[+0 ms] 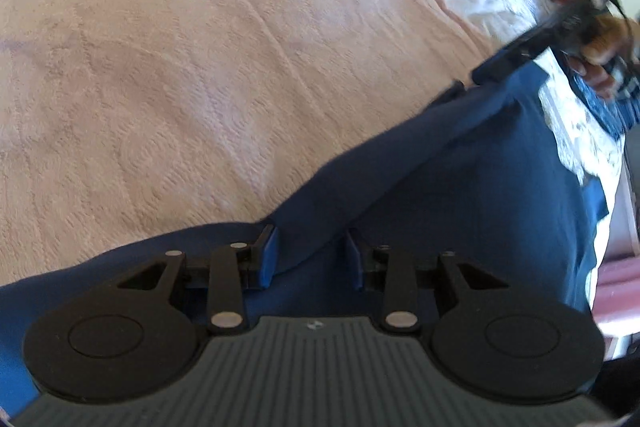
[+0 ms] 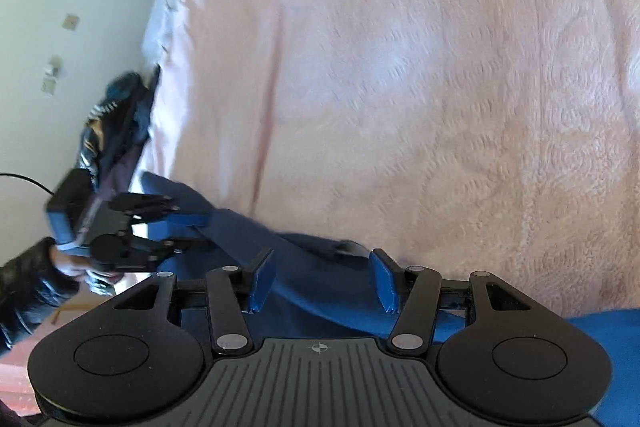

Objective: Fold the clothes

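Folding has barely begun, by the look of it: the blue garment (image 1: 460, 195) lies stretched in a long band along the near edge of the bed (image 1: 200, 67), with no tidy fold visible yet. Most of the work seems still ahead: bringing the edges together, flattening, stacking.

The left gripper (image 1: 310, 255) points down at the cloth with its jaws partly spread; a ridge of blue fabric sits between the pads, but there is a gap on both sides, so it does not appear to be pinching. The right gripper (image 2: 322, 281) stands wider apart over another stretch of the same garment, fabric running between its fingers without being clamped. Each view shows the other gripper further along the cloth, held by a hand (image 1: 600, 55).

The bed is covered with a pale pink, textured blanket, and nothing else lies on it in these views. At its far side lies a dark patterned bundle (image 2: 116, 123), too blurred to identify. Beyond is a light wall (image 2: 60, 67) with small plates on it.
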Motion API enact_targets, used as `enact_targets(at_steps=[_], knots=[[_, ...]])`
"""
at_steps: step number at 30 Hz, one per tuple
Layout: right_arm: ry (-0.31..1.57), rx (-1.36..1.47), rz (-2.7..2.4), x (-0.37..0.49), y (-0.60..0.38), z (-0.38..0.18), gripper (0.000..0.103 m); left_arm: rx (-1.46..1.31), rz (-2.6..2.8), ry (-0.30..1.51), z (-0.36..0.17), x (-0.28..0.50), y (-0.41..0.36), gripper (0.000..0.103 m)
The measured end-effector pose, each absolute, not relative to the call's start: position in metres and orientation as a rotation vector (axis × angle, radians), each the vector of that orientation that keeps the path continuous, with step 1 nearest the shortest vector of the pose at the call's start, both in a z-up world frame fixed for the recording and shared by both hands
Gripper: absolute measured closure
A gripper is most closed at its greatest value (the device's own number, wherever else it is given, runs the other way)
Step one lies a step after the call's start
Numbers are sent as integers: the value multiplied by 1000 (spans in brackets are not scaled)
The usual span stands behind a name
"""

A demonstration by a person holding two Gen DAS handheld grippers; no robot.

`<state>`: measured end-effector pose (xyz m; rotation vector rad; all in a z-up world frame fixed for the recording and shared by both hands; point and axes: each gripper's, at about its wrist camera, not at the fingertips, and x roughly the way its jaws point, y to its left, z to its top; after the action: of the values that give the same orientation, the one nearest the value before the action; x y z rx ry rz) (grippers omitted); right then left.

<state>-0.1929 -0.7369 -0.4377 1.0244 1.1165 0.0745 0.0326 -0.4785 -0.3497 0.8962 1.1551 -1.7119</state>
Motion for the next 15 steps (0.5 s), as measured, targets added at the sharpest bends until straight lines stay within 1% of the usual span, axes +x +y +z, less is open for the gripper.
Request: enact_targets(at_steps=[4,6,14,15], knots=[[1197,1097,222,-179,-727,-464,48,896,-1712,1165,-350,29,-466,73],[1197,1130,280,-174,-724,-469,48,897,-1713,1167,-350,29,-459,73],[1130,972,127,-158,-723,-463,48,873,-1705,1153,-344,30,-445,73],[1124,988,124,-159,-723,-463,48,873,-1704,1147,-343,30,-443,73]])
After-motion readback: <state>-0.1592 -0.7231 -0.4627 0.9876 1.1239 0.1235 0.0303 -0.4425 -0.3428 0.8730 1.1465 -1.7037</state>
